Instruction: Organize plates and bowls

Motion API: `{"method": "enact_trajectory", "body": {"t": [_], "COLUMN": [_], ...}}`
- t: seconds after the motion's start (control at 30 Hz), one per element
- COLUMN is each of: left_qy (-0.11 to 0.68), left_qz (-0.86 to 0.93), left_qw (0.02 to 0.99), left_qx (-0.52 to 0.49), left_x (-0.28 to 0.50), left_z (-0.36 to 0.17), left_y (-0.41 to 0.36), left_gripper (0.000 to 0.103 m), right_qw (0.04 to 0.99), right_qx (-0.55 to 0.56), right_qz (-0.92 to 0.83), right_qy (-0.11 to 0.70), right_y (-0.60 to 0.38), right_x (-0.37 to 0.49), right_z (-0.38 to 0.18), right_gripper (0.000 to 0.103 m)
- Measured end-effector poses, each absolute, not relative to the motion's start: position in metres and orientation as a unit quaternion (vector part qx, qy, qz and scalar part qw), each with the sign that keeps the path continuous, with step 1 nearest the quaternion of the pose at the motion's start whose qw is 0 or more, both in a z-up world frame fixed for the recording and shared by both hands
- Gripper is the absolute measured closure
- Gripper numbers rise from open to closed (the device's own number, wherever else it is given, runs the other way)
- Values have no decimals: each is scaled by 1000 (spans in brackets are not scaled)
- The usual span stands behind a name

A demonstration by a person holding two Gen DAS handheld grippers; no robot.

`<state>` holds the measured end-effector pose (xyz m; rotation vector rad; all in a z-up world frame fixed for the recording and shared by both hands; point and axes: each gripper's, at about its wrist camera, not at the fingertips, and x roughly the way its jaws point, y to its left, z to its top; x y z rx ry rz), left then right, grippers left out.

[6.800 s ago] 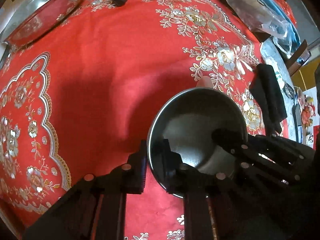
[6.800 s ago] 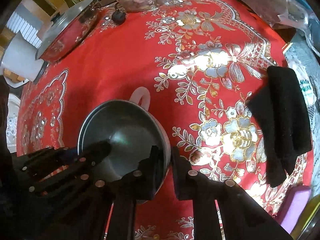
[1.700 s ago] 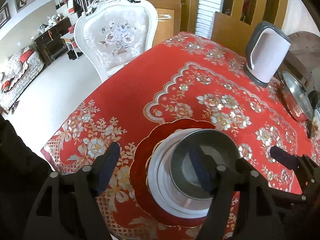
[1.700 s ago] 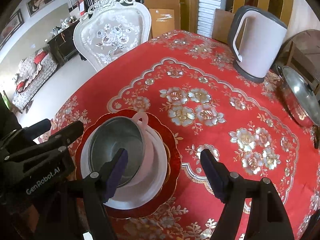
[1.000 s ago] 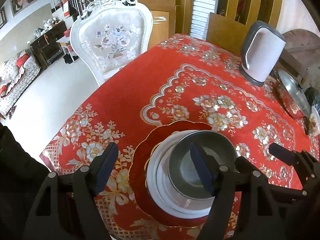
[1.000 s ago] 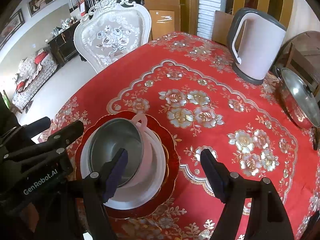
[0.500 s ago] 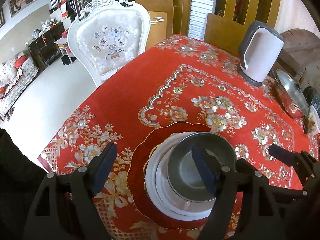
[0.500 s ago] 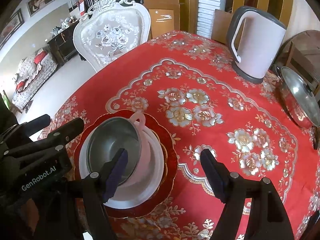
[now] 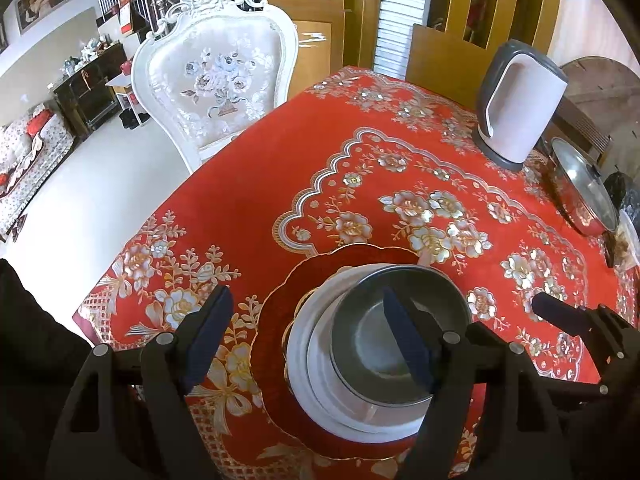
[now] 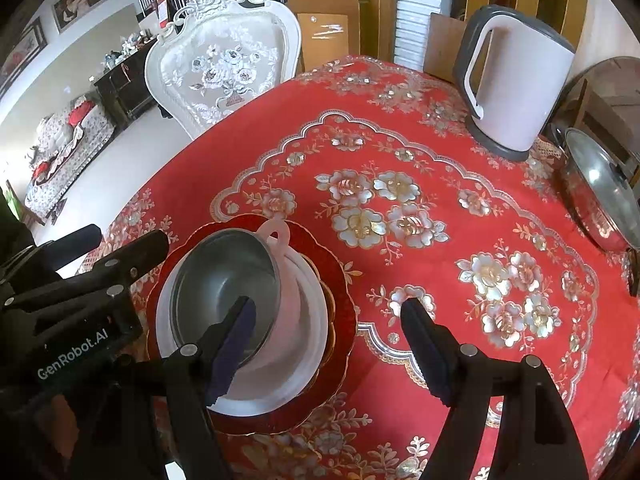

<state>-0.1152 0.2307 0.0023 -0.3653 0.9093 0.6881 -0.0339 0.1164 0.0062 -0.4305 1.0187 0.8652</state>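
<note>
A steel bowl (image 9: 362,334) (image 10: 224,276) sits nested in a pale pink bowl (image 10: 298,300) with a loop handle. Under them lie a white plate (image 9: 300,360) (image 10: 316,332) and a red scalloped plate (image 9: 274,344) (image 10: 342,320), near the table's corner. My left gripper (image 9: 305,308) (image 10: 120,240) hovers open just above the stack, with one finger over the steel bowl and nothing held. My right gripper (image 10: 328,308) is also open, its left finger above the bowl's rim and the other over the cloth. One of its fingers (image 9: 552,314) shows at the right of the left wrist view.
A red flowered tablecloth (image 9: 400,168) (image 10: 400,160) covers the table. A pale kettle (image 9: 520,112) (image 10: 516,80) and a lidded steel pot (image 9: 584,196) (image 10: 604,196) stand at the far right. A white ornate chair (image 9: 216,80) (image 10: 228,64) stands by the far edge. A dark sleeve (image 9: 24,320) is at the left.
Earlier both grippers were shut on the steel bowl's rim over another part of the table. Now the bowl rests in the stack and both are open. In the last second they barely drifted.
</note>
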Motion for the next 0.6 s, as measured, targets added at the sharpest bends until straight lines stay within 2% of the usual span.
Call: {"method": "enact_trajectory", "body": {"t": [0.6], "left_qy": [436], "left_qz": [311], "left_qw": [826], "left_qx": [-175], "left_x": [-108], "left_z": [-1], "left_y": [231], "left_gripper": [25], "right_qw": [761], "right_qx": [-203], "right_qz": [396], "right_qy": [471], "right_y": [117], "right_x": [-31], "right_z": [4], "right_gripper": [26]}}
